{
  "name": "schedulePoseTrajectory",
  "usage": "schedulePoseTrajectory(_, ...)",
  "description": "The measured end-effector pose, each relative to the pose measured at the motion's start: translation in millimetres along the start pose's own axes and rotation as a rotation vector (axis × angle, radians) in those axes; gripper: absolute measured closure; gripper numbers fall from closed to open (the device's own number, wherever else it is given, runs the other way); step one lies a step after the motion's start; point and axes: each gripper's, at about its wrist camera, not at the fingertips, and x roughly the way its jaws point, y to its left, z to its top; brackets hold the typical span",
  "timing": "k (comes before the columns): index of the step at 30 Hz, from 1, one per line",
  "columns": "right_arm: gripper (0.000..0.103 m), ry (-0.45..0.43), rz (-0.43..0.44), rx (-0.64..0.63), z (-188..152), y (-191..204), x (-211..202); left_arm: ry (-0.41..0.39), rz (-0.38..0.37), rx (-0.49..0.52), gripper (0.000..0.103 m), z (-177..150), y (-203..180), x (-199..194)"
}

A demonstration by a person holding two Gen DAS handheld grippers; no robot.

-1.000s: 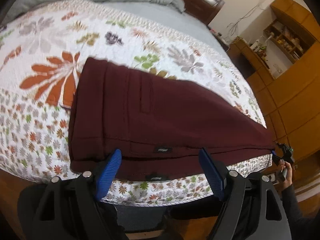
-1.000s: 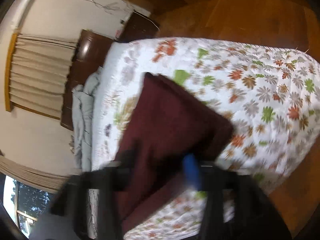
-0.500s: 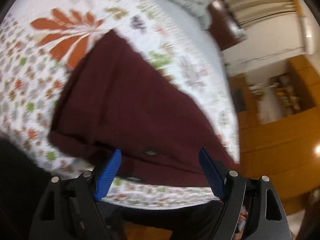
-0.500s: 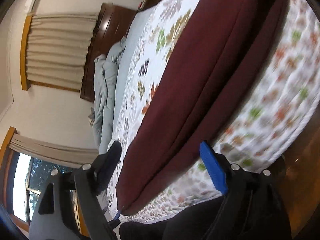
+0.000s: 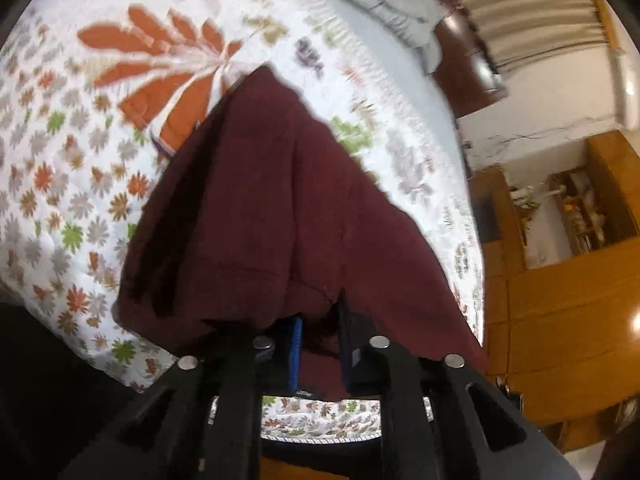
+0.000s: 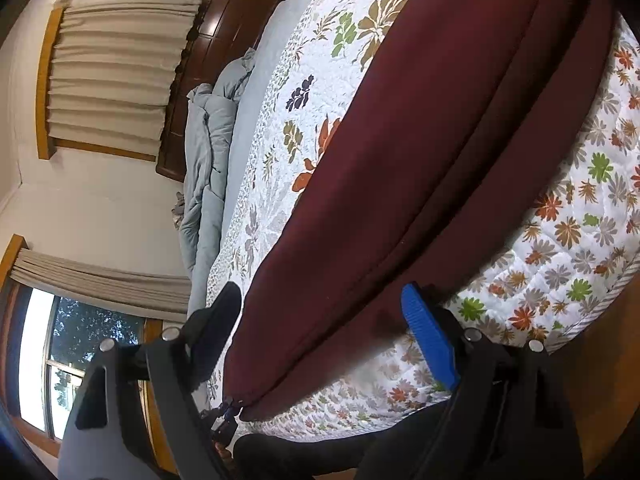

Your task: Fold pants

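Since the earlier frame my left gripper (image 5: pixel 318 338) has just been closing and now pinches the waist edge of the pants (image 5: pixel 272 216), bunching the cloth up ahead of it. My right gripper (image 6: pixel 322 316) has swung along the bed (image 6: pixel 580 240) to the leg end; its jaws stand spread, with both legs lying between them, pads apart from the cloth. One pair of maroon pants lies on the floral quilt. Beyond both grippers sit a grey duvet (image 6: pixel 208 152) and a dark headboard (image 6: pixel 224 20). Two curtains (image 6: pixel 108 68) hang left of my right gripper. Nothing blocks either gripper.
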Motion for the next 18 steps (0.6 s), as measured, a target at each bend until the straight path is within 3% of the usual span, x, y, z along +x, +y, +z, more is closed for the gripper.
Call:
schedulePoseTrajectory(3,0.020,0.027,-0.020,-0.013,-3.9,2.1,8.1,-0.047,-0.047,-0.002,0.090,-11.4,-7.2,-21.5)
schedulePoseTrajectory(8,0.020,0.077,-0.031,-0.003,-10.6,5.2,37.9,0.000,-0.046,-0.107,0.090,-12.7,22.9,-5.9)
schedulePoseTrajectory(10,0.020,0.088,-0.027,-0.003,-10.0,11.1,47.5,0.001,-0.047,-0.091,0.090,-12.8,19.8,-5.3)
schedulePoseTrajectory(12,0.023,0.111,-0.098,0.011,-9.4,11.9,59.5,-0.011,-0.057,-0.073,0.090,-9.7,12.7,-8.2)
schedulePoseTrajectory(16,0.023,0.116,-0.139,0.076,-5.1,8.4,67.1,-0.005,-0.061,-0.066,0.090,-3.7,10.6,-4.7)
schedulePoseTrajectory(17,0.033,0.113,-0.149,0.078,-3.7,8.9,67.9,-0.001,-0.059,-0.066,0.090,-3.3,11.7,-3.5)
schedulePoseTrajectory(18,0.071,0.109,-0.145,0.065,-2.7,11.3,68.4,0.001,-0.060,-0.064,0.090,-2.1,13.0,-3.3)
